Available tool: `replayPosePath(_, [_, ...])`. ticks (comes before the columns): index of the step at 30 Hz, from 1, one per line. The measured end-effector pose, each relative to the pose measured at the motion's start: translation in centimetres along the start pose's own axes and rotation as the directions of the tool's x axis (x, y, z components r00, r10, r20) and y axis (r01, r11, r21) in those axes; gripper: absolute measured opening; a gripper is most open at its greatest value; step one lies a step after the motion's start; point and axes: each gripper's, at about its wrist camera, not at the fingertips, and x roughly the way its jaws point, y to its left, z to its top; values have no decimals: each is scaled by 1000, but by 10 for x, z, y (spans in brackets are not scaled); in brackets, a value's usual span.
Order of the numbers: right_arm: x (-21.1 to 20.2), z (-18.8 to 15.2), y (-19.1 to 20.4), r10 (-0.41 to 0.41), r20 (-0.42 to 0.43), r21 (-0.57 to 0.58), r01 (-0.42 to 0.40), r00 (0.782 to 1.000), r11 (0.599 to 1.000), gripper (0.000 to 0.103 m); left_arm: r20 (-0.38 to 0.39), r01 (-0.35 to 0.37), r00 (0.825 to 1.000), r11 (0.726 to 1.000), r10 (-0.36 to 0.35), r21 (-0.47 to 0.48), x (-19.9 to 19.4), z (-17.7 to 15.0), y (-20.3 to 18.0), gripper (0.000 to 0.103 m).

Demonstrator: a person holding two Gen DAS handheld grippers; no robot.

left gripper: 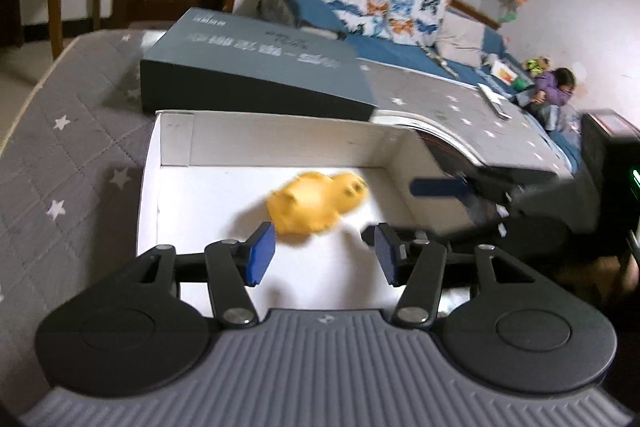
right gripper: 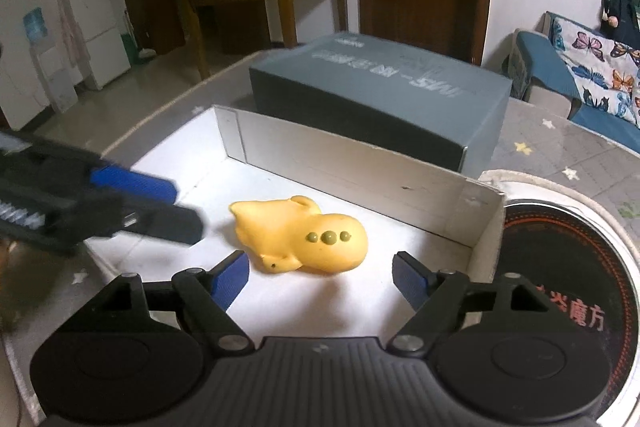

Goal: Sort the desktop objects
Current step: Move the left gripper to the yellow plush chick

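One toy: soft yellow animal-shaped squeeze toy [right gripper: 300, 235] lies loose on the floor of the shallow white cardboard tray [right gripper: 360, 163].
Left gripper [left gripper: 325, 254]: I see jaws parted, empty, toy just ahead.
Right gripper [right gripper: 320, 277]: wide, empty.
Risk: my grippers crowd; they may collide.

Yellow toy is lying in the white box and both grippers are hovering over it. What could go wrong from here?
1. The left gripper and right gripper both aim at the yellow toy with open jaws, close together; they could collide.
2. The white box has low, thin walls; a finger catching one might drag or tip it.
3. The toy looks soft, so a hard pinch may deform it.
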Motion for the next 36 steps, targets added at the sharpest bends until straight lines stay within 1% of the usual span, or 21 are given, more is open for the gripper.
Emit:
replayPosePath(2, [-12,-3,1,4,18,-9,-4,1000,1000,81,13,6,1000,1000,-7,26,-18,-14,-10,57])
replayPosePath(3, [-17,-4,2,2,28,-16,-2,1000,1000,82,19,10,1000,999,-11,38,-25,-21,-15,60])
replayPosePath(5, [-28,-8,5,0,45,-33,2,999,999,85,13,22,1000,998,-23,54,-38,-35,-25,61])
replayPosePath(8, [-42,-13,11,-5,64,-68,10,998,998,85,-5,61,998,994,-60,86,-50,-58,-41,61])
replayPosePath(10, [-50,-16,15,-12,73,-97,19,997,995,85,-34,74,997,992,-70,105,-51,-72,-52,62])
replayPosePath(12, [-56,-20,19,-15,80,-122,25,997,992,85,-48,73,997,990,-68,117,-49,-81,-61,63])
replayPosePath(15, [-63,-24,24,-11,80,-144,22,997,989,86,-95,96,992,990,-86,108,-35,-90,-69,64])
replayPosePath(16, [-64,-25,25,-9,78,-147,21,997,989,86,-109,93,991,989,-80,117,-30,-92,-72,64])
replayPosePath(17, [-65,-26,26,-8,77,-151,19,997,988,86,-122,88,990,988,-72,127,-24,-95,-75,64])
replayPosePath(20, [-67,-28,28,-2,76,-150,13,997,989,86,-145,37,989,987,-14,153,-12,-99,-77,64])
replayPosePath(24, [-70,-32,32,18,75,-158,-6,997,987,86,-164,-16,986,989,40,144,-5,-99,-64,64])
replayPosePath(26, [-72,-34,35,27,73,-167,-15,997,986,86,-166,-34,985,990,56,136,-7,-100,-55,64])
replayPosePath(30, [-76,-40,42,58,67,-187,-45,996,981,86,-143,-73,985,988,93,138,-20,-98,-42,64])
replayPosePath(36, [-86,-52,55,144,43,-240,-130,989,962,86,-111,-140,981,978,158,154,-34,-94,-25,64])
